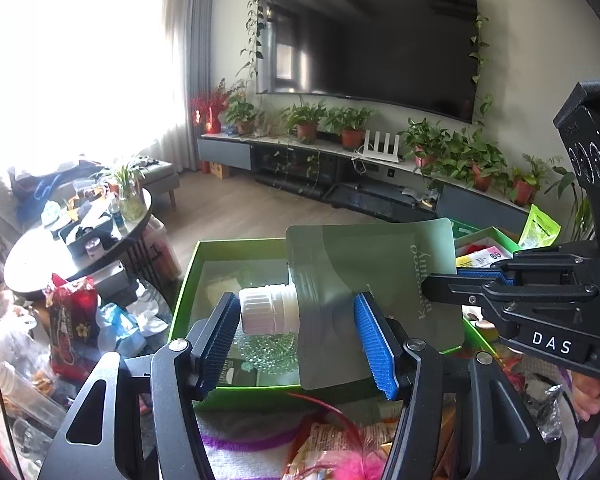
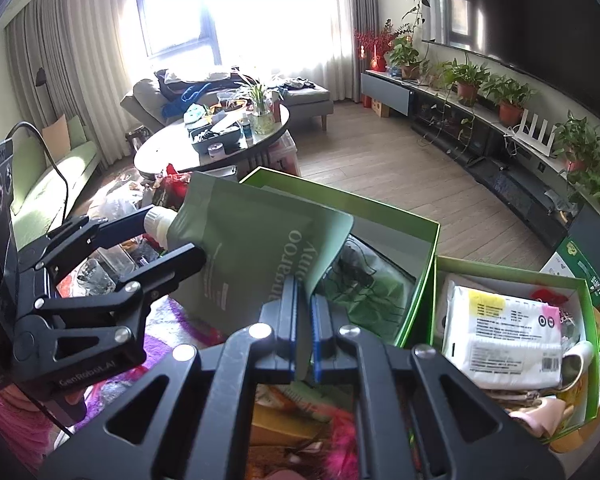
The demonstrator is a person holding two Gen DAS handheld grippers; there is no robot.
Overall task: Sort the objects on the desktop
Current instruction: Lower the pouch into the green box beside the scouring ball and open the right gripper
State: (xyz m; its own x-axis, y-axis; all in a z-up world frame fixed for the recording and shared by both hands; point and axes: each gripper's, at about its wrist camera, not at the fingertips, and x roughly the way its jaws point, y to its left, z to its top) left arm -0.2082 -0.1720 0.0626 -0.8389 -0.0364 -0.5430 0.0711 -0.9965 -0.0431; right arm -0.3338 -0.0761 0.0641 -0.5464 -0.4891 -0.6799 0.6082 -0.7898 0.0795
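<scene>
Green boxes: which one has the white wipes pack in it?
The right green box, beside the one under the pouch; the white wipes pack lies on top inside it.

Green spouted pouch pinched at its edge by right gripper, jaws closed, above open green box.

green box floor: partly hidden by pouch | pouch print: cut off by fingers

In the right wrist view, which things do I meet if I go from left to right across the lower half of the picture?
left gripper → white cap of the green pouch → right gripper, shut on the pouch's edge → green box behind the pouch → second green box holding a white packet.
</scene>
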